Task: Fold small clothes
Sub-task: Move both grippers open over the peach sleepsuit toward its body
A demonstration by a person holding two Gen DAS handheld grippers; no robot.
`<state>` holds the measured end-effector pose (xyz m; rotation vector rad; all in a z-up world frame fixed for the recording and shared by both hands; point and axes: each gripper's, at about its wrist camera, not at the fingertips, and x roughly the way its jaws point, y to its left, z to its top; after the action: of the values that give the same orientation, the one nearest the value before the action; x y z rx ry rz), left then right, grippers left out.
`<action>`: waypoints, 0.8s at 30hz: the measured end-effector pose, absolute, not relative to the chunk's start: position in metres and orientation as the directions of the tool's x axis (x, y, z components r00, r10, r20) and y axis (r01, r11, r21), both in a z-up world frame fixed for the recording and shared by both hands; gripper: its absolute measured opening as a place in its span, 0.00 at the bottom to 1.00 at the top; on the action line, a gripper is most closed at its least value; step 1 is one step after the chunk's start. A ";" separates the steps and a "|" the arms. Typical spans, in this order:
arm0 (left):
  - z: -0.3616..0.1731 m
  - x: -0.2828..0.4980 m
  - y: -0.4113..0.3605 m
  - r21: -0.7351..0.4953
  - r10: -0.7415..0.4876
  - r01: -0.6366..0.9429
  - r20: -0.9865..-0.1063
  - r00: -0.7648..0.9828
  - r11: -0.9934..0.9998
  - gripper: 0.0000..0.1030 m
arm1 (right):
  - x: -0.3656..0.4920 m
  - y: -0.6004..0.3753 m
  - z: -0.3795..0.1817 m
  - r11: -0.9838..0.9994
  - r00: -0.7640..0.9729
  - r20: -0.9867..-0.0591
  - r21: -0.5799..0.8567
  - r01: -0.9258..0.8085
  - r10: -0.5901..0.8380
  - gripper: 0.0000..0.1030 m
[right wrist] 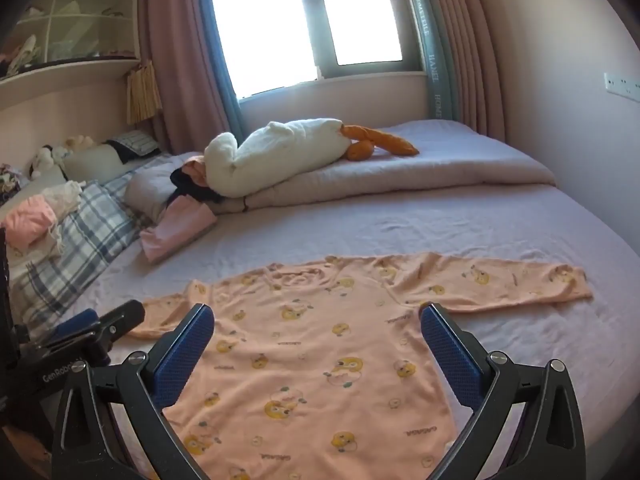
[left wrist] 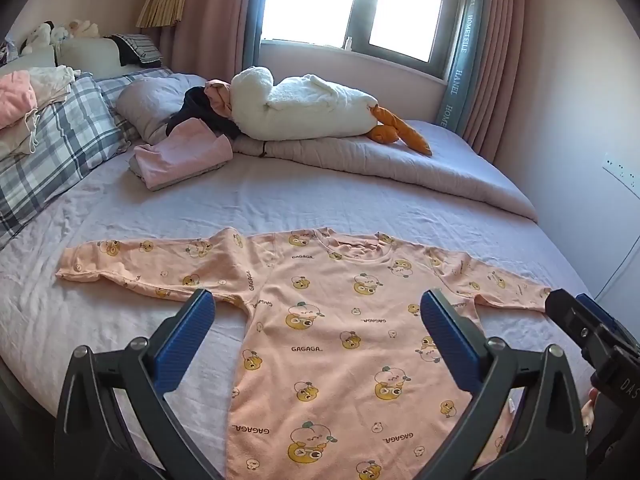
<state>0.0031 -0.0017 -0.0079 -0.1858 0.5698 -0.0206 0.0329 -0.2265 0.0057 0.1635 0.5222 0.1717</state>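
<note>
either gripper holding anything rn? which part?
Nothing held. Left gripper and right gripper are both open above the flat pink shirt.

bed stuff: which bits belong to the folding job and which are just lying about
For the job: peach long-sleeved top, left gripper, right gripper.

Lying about: plush goose, folded pink cloth, plaid pillow, rolled duvet.
</note>
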 end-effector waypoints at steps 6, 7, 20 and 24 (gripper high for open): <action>-0.006 0.003 -0.004 -0.190 -0.098 -0.007 -0.537 0.838 0.982 1.00 | 0.036 -0.230 0.005 0.966 0.844 -0.487 0.225 -0.128 0.226 0.99; -0.005 0.004 -0.004 -0.191 -0.101 -0.004 -0.538 0.837 0.982 1.00 | 0.037 -0.231 0.004 0.964 0.843 -0.487 0.230 -0.129 0.230 0.99; -0.004 0.005 -0.003 -0.199 -0.107 -0.003 -0.538 0.836 0.980 1.00 | 0.035 -0.232 0.006 0.962 0.849 -0.475 0.244 -0.126 0.231 0.99; -0.008 0.005 -0.001 -0.206 -0.112 -0.005 -0.547 0.830 0.978 1.00 | 0.035 -0.233 0.003 0.960 0.847 -0.477 0.250 -0.126 0.235 0.99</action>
<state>0.0054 -0.0012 -0.0085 -0.2032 0.5905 -0.0571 0.0346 -0.2330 0.0034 0.2130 0.5281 0.1918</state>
